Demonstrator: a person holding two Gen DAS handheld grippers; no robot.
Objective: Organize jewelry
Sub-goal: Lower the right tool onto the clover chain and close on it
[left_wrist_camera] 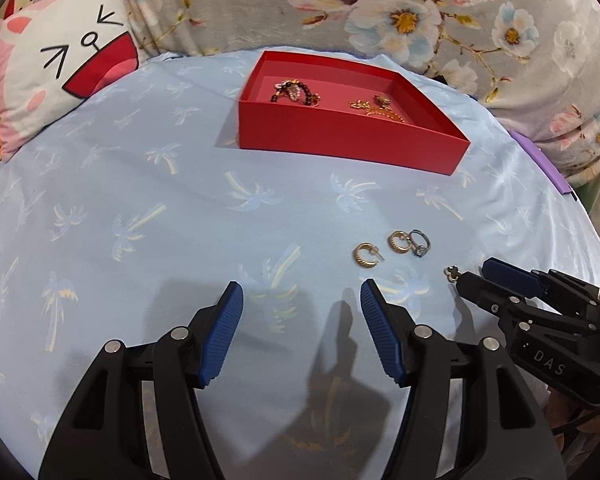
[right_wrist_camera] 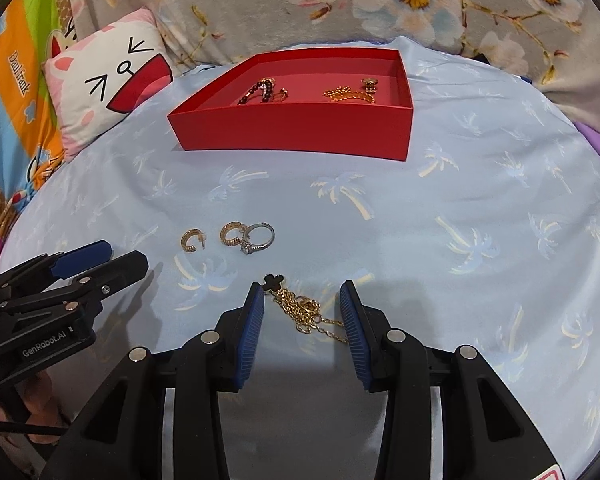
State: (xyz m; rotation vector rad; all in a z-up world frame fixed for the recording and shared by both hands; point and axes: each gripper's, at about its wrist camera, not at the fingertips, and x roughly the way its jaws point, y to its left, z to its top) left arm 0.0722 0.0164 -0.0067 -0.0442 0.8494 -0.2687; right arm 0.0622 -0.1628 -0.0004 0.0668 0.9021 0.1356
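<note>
- The right hand-held gripper (right_wrist_camera: 302, 312) stands wide open, its blue pads on either side of a gold chain necklace (right_wrist_camera: 308, 312) heaped on the blue palm-print cloth (right_wrist_camera: 460, 208), gripping nothing.
- Only the right wrist view shows the chain; the left wrist view shows just its black clover pendant (left_wrist_camera: 453, 273).
- The pendant end points away, toward the box.
- The left hand-held gripper (left_wrist_camera: 302, 300) is wide open and empty.
- Beyond lie two gold hoop earrings (right_wrist_camera: 210, 236) and a silver ring (right_wrist_camera: 258, 238), in a left-to-right row.
- Farthest, the red box (right_wrist_camera: 300, 132) holds a dark bead bracelet (right_wrist_camera: 258, 92) and gold pieces (right_wrist_camera: 350, 94).
</note>
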